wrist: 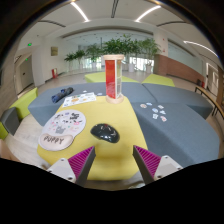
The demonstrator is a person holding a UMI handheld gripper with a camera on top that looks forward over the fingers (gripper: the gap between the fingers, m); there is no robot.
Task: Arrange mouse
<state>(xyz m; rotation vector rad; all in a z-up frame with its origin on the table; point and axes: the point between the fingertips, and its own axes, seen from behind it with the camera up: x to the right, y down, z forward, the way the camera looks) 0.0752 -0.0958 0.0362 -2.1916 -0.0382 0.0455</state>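
A black computer mouse [104,132] lies on a round yellow table [118,115], just ahead of my fingers and a little left of their middle. My gripper [113,160] is open and empty. Its two magenta pads [82,160] stand wide apart above the near part of the table top. Nothing is between them. A white mouse pad with a cartoon print [62,126] lies on the table to the left of the mouse.
A tall red and white box [113,77] stands upright at the far side of the table. A white paper sheet [80,98] lies at the far left. Several small white pieces [154,110] lie on the grey surface to the right. A dark object [62,95] lies far left.
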